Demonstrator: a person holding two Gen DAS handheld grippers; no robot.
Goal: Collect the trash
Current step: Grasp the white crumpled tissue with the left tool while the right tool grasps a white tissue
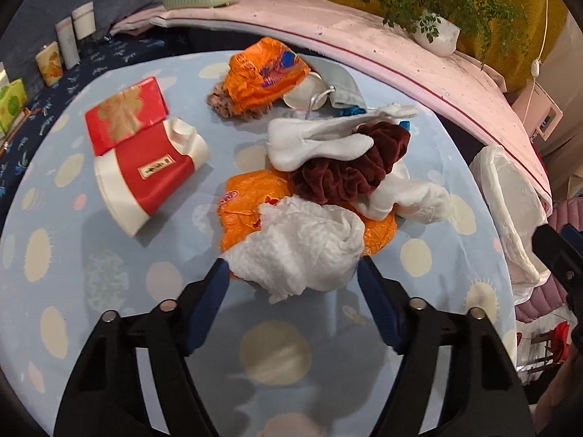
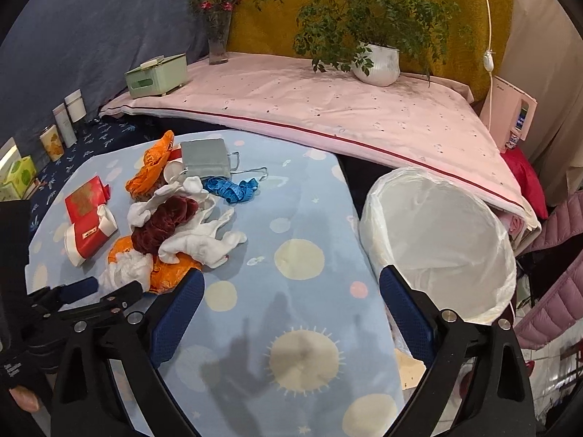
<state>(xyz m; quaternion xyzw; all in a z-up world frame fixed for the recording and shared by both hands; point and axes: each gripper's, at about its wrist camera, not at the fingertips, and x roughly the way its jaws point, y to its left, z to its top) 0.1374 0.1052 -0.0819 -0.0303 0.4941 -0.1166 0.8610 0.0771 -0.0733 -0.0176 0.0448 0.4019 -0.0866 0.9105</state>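
left tool (image 1: 293, 273): released, straddling crumpled tissue (image 1: 302, 251) | right tool (image 2: 291, 291): released | labels: unreadable

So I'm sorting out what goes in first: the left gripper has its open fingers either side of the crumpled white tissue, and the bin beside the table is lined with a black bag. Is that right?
Not quite. The bag lining the bin is white, not black, as the right wrist view shows. The rest holds: the left gripper has open fingers either side of the crumpled white tissue.
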